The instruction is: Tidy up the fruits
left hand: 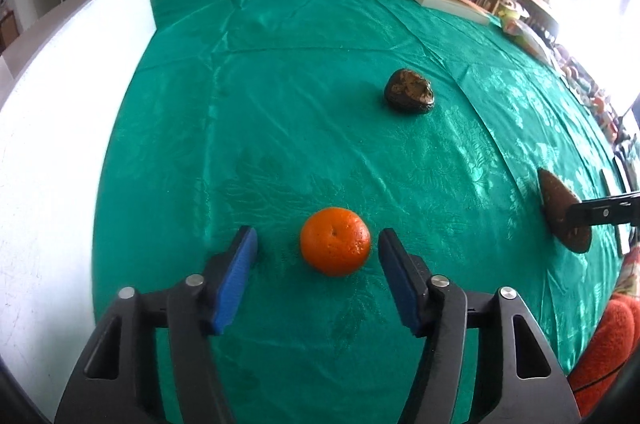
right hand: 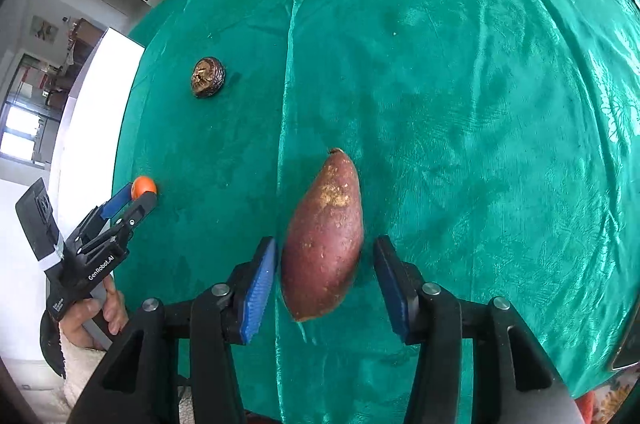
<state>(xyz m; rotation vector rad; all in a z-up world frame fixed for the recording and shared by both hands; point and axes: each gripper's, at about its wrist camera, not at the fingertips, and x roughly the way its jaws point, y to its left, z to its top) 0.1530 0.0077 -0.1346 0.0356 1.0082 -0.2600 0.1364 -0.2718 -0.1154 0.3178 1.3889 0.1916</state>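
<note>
While both pairs of tongs stood spread, nothing was pinched. Left tongs (left hand: 316,256): orange (left hand: 335,242) bracketed, untouched, near the table's (left hand: 280,83) front edge. Right tongs (right hand: 325,284): sweet potato (right hand: 323,240) bracketed, one pad nearly touching. Dark shrivelled fruit (left hand: 410,91): mid-table. Risk judged: orange rolling off under uneven closure; tapered potato slipping.

Each camera looks steeply down along its own gripper, close over the green bench (left hand: 280,83); both views share the dark wrinkled fruit (left hand: 410,91) mid-bench.
</note>
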